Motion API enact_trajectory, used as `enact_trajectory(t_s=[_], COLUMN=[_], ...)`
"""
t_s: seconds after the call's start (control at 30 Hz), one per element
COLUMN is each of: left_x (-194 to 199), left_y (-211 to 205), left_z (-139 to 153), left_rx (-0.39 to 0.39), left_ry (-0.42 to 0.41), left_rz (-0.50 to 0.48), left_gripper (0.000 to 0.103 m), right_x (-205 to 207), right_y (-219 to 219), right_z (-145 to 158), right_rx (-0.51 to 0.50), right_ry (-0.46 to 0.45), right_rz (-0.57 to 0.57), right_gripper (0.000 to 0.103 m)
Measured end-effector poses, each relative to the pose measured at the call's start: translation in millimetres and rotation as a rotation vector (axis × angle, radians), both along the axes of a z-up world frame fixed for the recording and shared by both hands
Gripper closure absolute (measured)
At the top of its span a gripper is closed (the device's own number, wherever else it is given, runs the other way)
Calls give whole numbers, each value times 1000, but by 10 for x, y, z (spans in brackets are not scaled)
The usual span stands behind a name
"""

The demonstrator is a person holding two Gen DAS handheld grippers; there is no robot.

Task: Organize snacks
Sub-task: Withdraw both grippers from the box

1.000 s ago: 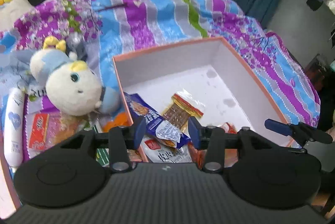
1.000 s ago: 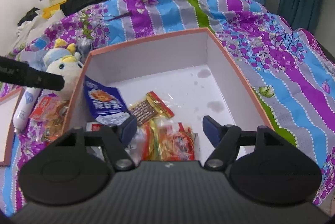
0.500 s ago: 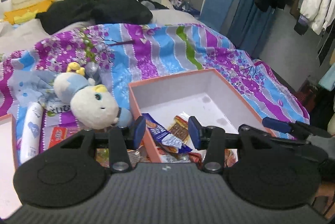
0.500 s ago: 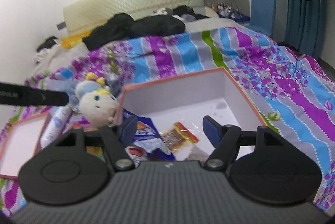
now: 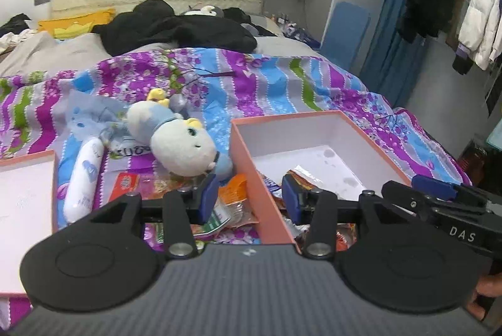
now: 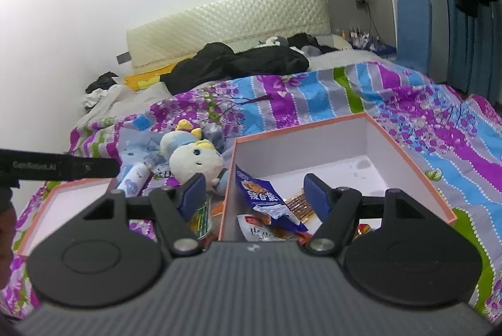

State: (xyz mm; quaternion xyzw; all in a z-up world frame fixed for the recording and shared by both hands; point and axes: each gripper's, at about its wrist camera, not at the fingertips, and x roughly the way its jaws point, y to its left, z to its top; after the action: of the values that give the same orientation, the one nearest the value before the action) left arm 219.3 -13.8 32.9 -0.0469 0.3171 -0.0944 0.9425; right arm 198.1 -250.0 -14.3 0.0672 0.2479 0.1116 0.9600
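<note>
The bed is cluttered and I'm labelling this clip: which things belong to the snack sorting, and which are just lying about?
Part of the job:
- pink box
- blue snack packet inside it
- brown snack strip inside it
- loose snack packets beside the box
- box lid
- left gripper and right gripper, both open

Just lying about:
- plush toy
- white tube
- black clothes
- hanging jackets

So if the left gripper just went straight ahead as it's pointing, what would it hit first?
Probably the box's left wall: the left gripper is open and that orange wall runs up between its fingers. Depth is unclear, so it might instead pass above the rim toward the quilt.
</note>
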Motion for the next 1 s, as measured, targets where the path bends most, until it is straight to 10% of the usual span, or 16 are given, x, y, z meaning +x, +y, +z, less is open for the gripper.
enact_trajectory(t_s=[0.73, 1.0], left_x=[-977, -1170], left_y=[464, 517], left_z=[-688, -1009], left_rx=[-92, -17], left_ry=[53, 131], left_rz=[161, 131], left_gripper=[53, 52], right_x=[-767, -1030], right_y=[391, 553], right_z=[-524, -821], right_rx=[-16, -25], right_ry=[20, 66], right_rz=[80, 125], right_gripper=[32, 32])
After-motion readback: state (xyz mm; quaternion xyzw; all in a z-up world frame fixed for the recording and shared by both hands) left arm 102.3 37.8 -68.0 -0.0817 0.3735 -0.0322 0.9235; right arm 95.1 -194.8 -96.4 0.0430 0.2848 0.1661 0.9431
